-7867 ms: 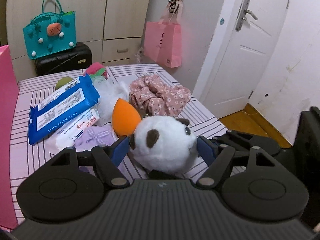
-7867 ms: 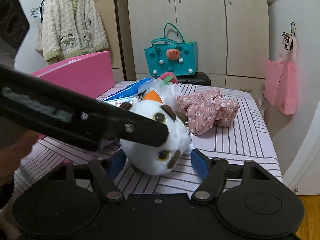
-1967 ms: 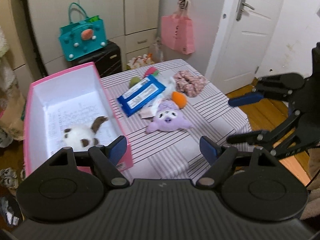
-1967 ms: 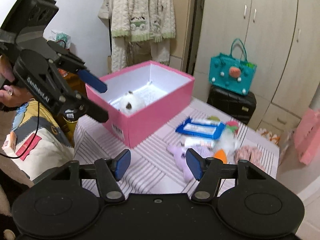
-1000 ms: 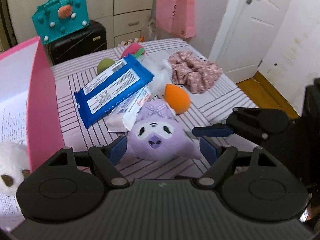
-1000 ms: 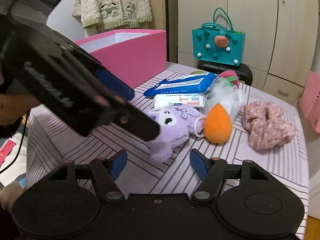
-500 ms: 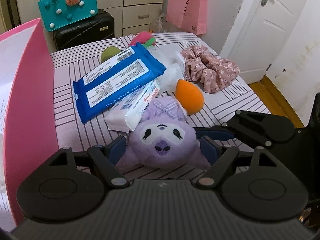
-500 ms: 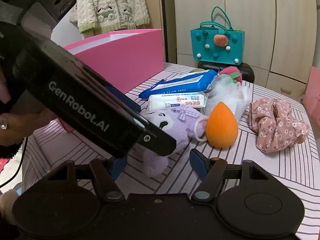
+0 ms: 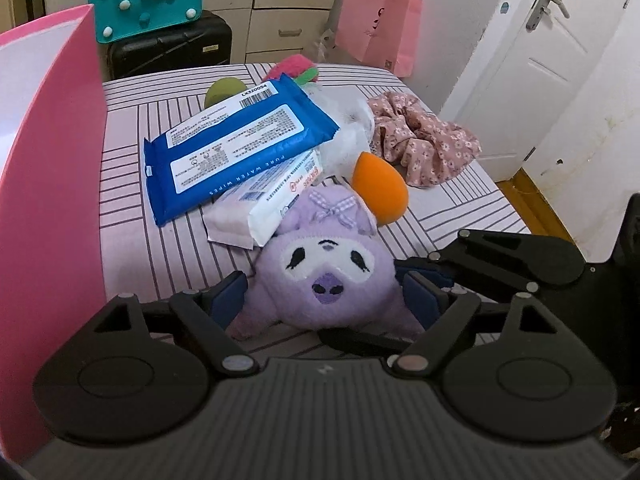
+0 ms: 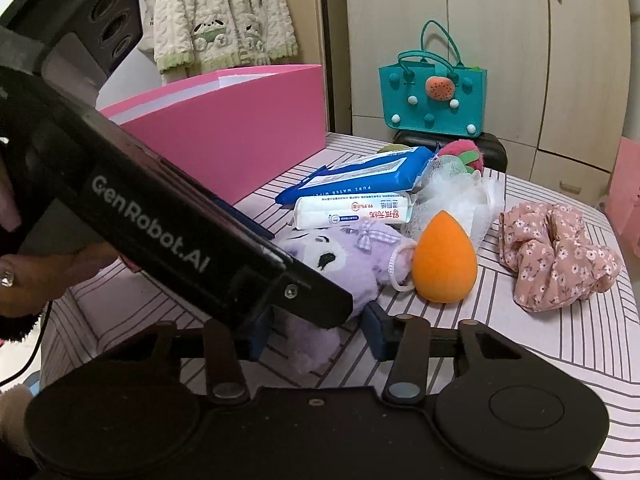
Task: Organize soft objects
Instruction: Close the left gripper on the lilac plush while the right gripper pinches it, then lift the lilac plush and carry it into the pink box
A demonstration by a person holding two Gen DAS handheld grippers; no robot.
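**Purple plush toy bracketed by both grippers, pink box waiting**

Largest first: pink box (image 10: 240, 120) at the far left edge of the striped table (image 9: 160, 240), open-topped, wall tall; inside not visible from here, so contents cannot be told.

Next, purple plush toy (image 9: 324, 272) lying on the table just beside the box, face up, head touching the white tissue pack (image 9: 276, 200) and the orange sponge (image 9: 378, 188). Judged light, squashy, not fragile, unlikely to slip on fuzzy fabric; best taken across the round head or body, not by the thin limbs or the loop cord.

Left gripper (image 9: 324, 300) wide apart, straddling the head, pads beside the fabric but not clearly pressing. Right gripper (image 10: 316, 340) closing, narrower, a lower limb of the toy between the pads; contact partly hidden by the other tool, no firm squeeze visible.
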